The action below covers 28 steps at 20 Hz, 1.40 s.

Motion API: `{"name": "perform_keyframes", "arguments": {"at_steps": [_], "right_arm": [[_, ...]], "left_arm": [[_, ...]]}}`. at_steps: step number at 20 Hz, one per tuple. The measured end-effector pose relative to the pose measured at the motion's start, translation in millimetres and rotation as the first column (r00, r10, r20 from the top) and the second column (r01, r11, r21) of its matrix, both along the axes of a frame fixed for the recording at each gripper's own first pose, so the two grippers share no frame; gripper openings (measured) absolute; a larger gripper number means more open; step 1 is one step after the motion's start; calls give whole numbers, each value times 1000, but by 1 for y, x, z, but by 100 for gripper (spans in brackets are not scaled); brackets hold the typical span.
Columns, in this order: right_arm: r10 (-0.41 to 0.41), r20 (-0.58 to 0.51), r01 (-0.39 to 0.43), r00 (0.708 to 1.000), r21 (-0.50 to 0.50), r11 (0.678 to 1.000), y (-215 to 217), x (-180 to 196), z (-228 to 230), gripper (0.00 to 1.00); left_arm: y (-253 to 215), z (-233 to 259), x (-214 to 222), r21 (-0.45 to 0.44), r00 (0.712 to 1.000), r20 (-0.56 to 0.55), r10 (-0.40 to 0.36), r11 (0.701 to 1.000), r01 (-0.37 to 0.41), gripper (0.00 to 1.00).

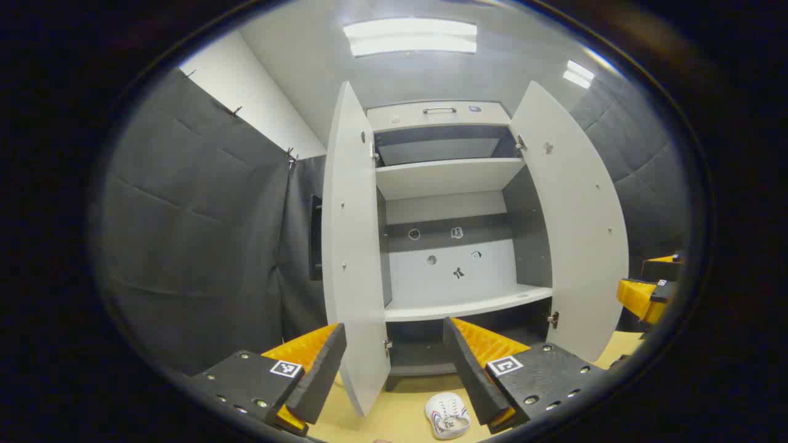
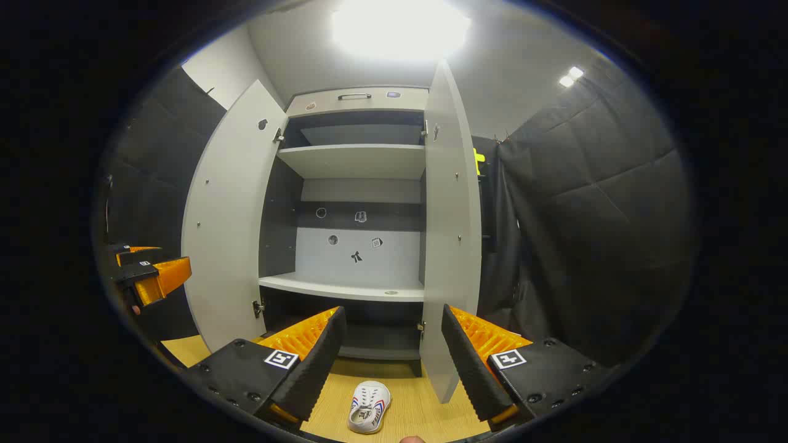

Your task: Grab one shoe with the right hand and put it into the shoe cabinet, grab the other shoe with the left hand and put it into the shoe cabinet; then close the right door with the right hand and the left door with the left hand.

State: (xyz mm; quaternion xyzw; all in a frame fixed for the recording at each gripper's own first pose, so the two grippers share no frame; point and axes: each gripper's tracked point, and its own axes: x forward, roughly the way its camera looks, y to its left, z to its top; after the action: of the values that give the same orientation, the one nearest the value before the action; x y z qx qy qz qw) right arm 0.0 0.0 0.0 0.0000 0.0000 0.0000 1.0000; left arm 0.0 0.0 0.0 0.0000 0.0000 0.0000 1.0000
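Observation:
The white shoe cabinet (image 1: 446, 114) stands ahead with both doors swung wide, the left door (image 1: 354, 246) and the right door (image 1: 572, 227). A white shoe (image 1: 448, 416) with red and blue trim lies on the wooden floor in front of it, low in the left gripper view. My left gripper (image 1: 394, 335) is open and holds nothing. In the right gripper view a white shoe (image 2: 369, 406) lies on the floor just below my right gripper (image 2: 393, 317), which is open with nothing between its fingers. I cannot tell whether both views show the same shoe.
Inside the cabinet are an upper shelf (image 1: 449, 175), a middle shelf (image 1: 468, 304) and a dark bottom compartment (image 1: 425, 357). The right gripper (image 1: 643, 295) shows beyond the right door, and the left gripper (image 2: 154, 277) beyond the left door (image 2: 225, 227). Padded black walls (image 1: 197, 246) close in both sides.

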Motion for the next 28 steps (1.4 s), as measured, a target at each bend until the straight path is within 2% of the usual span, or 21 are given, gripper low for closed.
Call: {"name": "perform_keyframes", "arguments": {"at_steps": [15,28], "right_arm": [[-4,-8,4,1000,-5,1000,6,5,0,98],[-10,-42,11,999,27,1000,15,26,-13,98]], "left_arm": [[4,-4,4,1,1000,1,-2,1000,2,93],[16,-7,11,7,1000,6,0,1000,0,93]]}}
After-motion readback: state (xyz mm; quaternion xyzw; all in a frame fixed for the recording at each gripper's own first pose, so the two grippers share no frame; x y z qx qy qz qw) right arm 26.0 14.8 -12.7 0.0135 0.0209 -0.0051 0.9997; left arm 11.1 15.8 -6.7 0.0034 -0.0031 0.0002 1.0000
